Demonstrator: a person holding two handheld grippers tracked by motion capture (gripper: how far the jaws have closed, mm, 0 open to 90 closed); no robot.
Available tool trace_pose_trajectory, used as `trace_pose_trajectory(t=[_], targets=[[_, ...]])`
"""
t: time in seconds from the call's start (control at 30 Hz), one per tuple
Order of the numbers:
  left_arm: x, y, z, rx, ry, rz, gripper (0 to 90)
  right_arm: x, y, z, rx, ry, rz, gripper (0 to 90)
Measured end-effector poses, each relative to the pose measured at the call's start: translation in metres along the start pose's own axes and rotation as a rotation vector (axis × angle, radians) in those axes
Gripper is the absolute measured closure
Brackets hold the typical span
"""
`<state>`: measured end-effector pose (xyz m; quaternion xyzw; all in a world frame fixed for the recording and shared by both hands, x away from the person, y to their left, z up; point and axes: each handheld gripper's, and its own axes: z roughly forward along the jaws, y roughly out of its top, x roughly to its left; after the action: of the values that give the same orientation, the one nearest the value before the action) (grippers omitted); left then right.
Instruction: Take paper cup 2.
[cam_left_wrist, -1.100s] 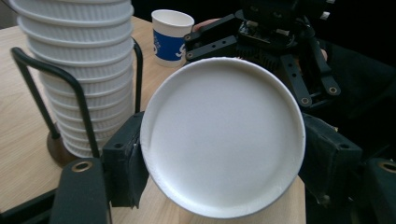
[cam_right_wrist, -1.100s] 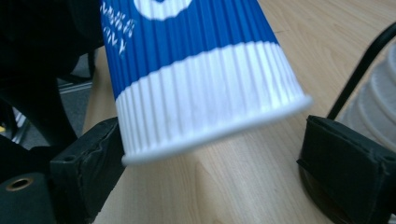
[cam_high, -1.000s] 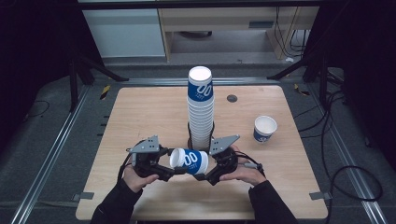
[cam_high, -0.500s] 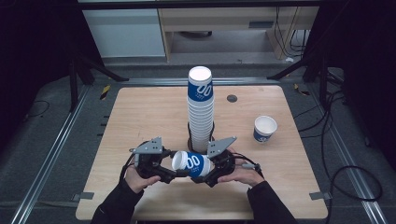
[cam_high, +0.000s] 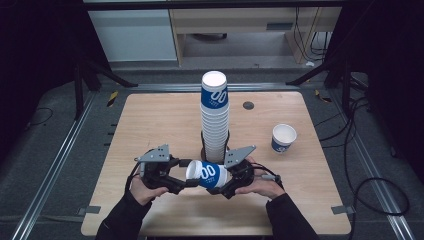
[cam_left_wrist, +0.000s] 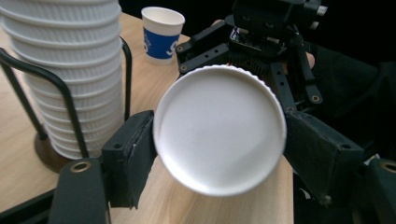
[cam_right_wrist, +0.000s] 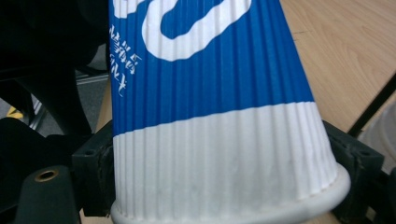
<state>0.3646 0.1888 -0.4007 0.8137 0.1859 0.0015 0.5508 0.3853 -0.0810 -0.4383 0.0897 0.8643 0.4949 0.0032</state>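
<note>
In front of the cup stack (cam_high: 215, 117), we hold one cup (cam_high: 206, 174) sideways: left gripper (cam_high: 186, 183) clamps its base, and right gripper (cam_high: 223, 189), jaws just closing, pinches the rim end. We should squeeze gently, avoiding crushing.

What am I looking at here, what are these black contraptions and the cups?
A person sits at a wooden table, holding a hand-worked claw in each hand. One picture looks down from above; the other two come from cameras riding on each claw. The left claw grips the base end of a blue-and-white paper cup lying sideways; the right claw, whose jaws have just been closing, clamps its rim end. Behind stands a tall cup stack in a wire holder, with a single cup to the right.
</note>
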Motion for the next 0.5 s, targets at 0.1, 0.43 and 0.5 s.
trace_pose_trajectory(t=[0.1, 0.43, 0.5], targets=[[0.001, 0.001, -0.006, -0.005, 0.011, 0.0, 25.8, -0.002, -0.001, -0.005, 0.011, -0.022, -0.007, 16.1], [0.008, -0.007, 0.001, 0.139, 0.034, 0.001, 23.7, -0.008, 0.0, -0.02, 0.135, -0.096, -0.071, 15.9], [0.01, -0.009, 0.004, 0.16, 0.033, -0.002, 23.3, -0.007, 0.001, -0.018, 0.175, -0.105, -0.09, 15.9]])
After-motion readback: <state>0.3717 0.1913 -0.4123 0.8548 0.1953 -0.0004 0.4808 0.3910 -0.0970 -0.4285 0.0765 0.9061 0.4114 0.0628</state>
